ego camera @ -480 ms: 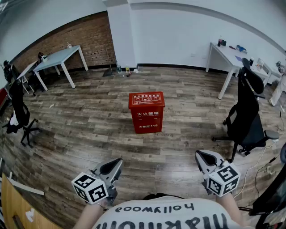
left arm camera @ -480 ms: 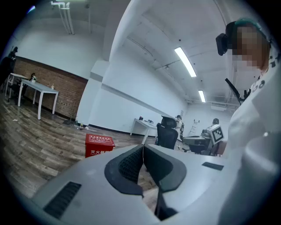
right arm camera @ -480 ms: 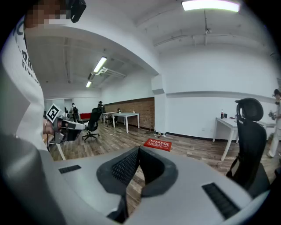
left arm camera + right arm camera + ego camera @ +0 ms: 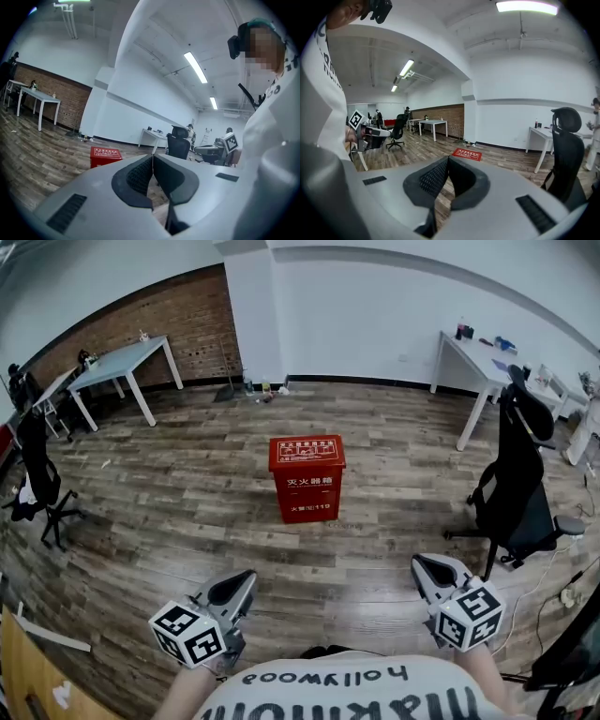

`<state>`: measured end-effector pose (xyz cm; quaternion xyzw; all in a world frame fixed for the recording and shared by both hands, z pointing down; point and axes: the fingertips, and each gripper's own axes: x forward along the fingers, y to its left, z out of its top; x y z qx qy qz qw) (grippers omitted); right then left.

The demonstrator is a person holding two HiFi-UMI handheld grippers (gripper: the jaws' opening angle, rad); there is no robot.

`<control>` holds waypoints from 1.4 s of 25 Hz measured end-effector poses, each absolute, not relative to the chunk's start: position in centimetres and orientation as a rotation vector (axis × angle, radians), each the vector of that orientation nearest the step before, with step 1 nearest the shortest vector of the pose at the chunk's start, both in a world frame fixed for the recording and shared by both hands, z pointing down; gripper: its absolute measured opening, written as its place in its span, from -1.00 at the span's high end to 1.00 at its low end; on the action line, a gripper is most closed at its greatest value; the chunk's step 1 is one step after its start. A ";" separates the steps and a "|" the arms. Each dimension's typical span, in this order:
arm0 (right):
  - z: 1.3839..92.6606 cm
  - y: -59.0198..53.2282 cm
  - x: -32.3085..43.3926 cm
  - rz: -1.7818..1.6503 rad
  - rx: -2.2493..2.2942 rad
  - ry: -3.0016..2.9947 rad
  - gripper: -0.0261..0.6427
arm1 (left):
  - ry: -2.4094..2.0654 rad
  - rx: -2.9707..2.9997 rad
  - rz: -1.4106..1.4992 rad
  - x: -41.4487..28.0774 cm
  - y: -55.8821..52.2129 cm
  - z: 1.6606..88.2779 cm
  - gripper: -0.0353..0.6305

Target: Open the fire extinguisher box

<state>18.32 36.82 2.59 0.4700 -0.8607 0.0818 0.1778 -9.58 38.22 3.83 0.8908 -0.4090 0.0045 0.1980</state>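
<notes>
A red fire extinguisher box [image 4: 307, 477] with white lettering stands closed on the wooden floor in the middle of the room. It also shows small and far off as the red box [image 4: 105, 156] in the left gripper view and the red box [image 4: 467, 153] in the right gripper view. My left gripper [image 4: 246, 579] is held low at the bottom left, well short of the box, jaws shut with nothing between them. My right gripper [image 4: 420, 568] is held low at the bottom right, also shut and empty.
A black office chair [image 4: 516, 486] stands to the right of the box beside a white desk [image 4: 478, 367]. Another white table [image 4: 127, 364] stands by the brick wall at the back left. A second black chair [image 4: 39, 474] is at the left edge.
The view has shifted very slightly, so the box sits a touch higher in the picture. Both grippers stay where they were, still shut.
</notes>
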 end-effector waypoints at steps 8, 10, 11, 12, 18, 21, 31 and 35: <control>2.4 35.1 15.3 0.203 1.310 -2.511 0.89 | -1.184 2.603 -0.143 -12.5 37.3 1.6 0.87; 2.2 34.7 14.5 0.173 1.321 -2.555 0.89 | -1.271 2.662 -0.185 -13.7 37.0 0.7 0.80; 2.0 34.5 14.1 0.153 1.332 -2.577 0.89 | -1.301 2.686 -0.185 -14.2 36.9 0.6 0.54; 1.9 34.4 13.7 0.132 1.343 -2.596 0.89 | -1.310 2.708 -0.176 -14.6 36.9 0.7 0.28; 2.6 33.0 11.8 0.147 1.336 -2.632 0.86 | -1.256 2.765 -0.147 -15.7 36.2 1.6 0.22; 3.9 32.3 11.0 0.200 1.263 -2.626 0.86 | -1.248 2.782 -0.162 -15.4 36.1 1.6 0.65; 6.1 24.2 10.7 0.181 1.089 -2.609 0.86 | -1.372 2.661 -0.116 -14.9 28.6 3.3 0.77; 6.8 20.3 12.0 0.234 1.047 -2.587 0.86 | -1.393 2.650 -0.174 -13.4 24.5 2.7 0.82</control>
